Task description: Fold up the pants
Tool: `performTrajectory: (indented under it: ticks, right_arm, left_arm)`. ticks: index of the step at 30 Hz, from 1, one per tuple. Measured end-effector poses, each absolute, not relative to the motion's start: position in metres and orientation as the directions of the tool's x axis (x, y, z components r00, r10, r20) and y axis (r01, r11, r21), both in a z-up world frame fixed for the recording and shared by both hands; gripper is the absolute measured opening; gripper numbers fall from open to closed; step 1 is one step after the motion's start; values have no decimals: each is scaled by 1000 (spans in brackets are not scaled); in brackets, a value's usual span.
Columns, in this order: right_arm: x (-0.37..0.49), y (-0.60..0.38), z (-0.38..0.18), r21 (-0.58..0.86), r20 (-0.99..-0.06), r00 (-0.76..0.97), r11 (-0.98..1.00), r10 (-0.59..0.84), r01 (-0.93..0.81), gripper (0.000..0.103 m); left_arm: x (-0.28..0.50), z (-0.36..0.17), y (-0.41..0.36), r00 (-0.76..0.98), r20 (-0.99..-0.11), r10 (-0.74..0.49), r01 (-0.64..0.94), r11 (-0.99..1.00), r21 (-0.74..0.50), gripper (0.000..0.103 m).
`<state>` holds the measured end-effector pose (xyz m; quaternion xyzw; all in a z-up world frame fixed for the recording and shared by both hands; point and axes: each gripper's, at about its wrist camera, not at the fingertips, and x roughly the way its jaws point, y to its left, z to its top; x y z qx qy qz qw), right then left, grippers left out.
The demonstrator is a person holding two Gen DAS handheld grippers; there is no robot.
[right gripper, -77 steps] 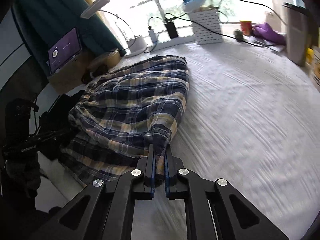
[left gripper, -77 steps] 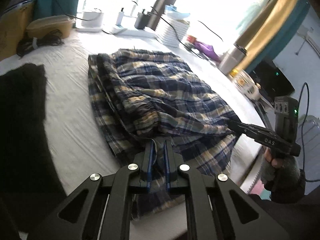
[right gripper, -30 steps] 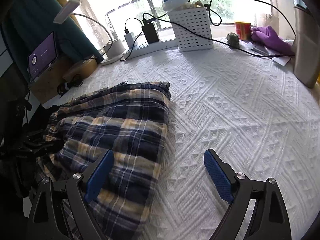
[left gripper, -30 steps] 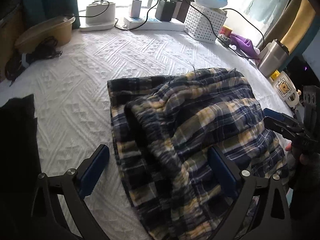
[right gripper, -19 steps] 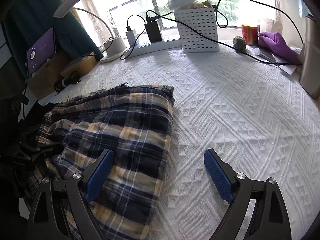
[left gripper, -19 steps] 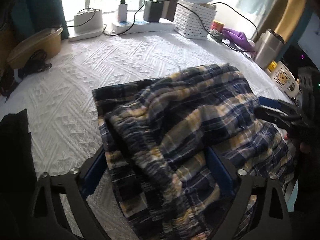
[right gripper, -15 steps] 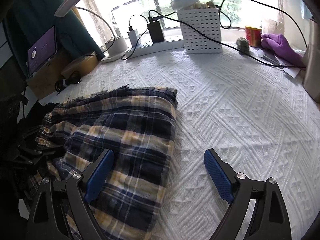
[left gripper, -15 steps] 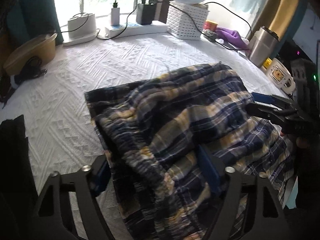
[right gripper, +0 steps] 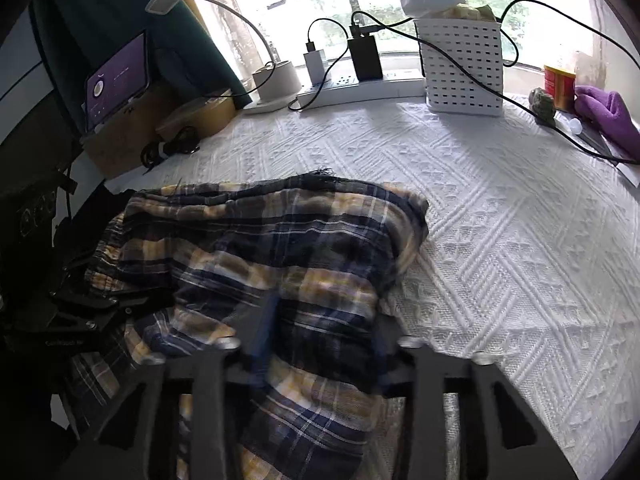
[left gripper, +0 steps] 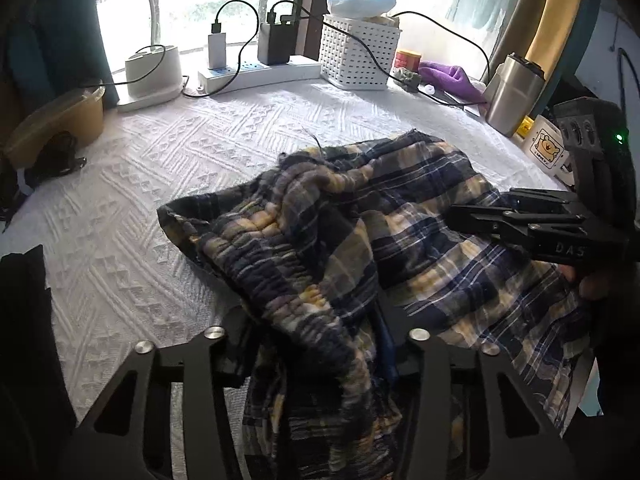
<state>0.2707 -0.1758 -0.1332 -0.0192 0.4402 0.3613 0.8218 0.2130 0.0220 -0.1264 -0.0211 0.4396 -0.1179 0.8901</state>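
Note:
The blue and yellow plaid pants [left gripper: 360, 248] lie bunched on the white textured cover [left gripper: 160, 168], elastic waistband toward the left. My left gripper [left gripper: 316, 340] has its jaws closing around the near waistband fold, cloth filling the gap. My right gripper [right gripper: 320, 340] is blurred, its jaws narrowing around the near edge of the pants [right gripper: 288, 264]. The right gripper also shows at the right in the left wrist view [left gripper: 520, 224], over the cloth.
A power strip [left gripper: 256, 76] with chargers, a white basket [left gripper: 360, 56], a steel tumbler [left gripper: 512, 96], a mug [left gripper: 544, 148] and a purple cloth [left gripper: 448, 80] line the far edge. A dark garment [left gripper: 24, 320] lies at left. A lamp base [right gripper: 280, 80] and tablet [right gripper: 116, 80] stand far left.
Both grippers let go of the pants, opened wide, moved in over the near edge of the bunched cloth, and now their jaws have narrowed around it.

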Motion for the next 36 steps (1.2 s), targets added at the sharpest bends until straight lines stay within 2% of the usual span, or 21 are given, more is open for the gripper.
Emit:
performTrajectory:
  ticks: [3, 12, 25, 36]
  right_arm:
    - [262, -166, -127, 223, -739, 391, 747, 548, -626, 20]
    - [241, -164, -81, 175, -681, 455, 730, 574, -660, 20]
    - [187, -164, -9, 110, -529, 546, 691, 649, -715, 20]
    - [136, -144, 40, 59, -413, 547, 621, 728, -782, 20]
  left_arm:
    - [209, -117, 22, 610, -758, -231, 196, 971, -138, 34]
    - [186, -85, 25, 685, -687, -242, 206, 969, -136, 33]
    - [127, -14, 33, 820, -529, -218, 201, 975, -90, 33]
    - [61, 36, 57, 911, -389, -138, 133, 990, -38, 33]
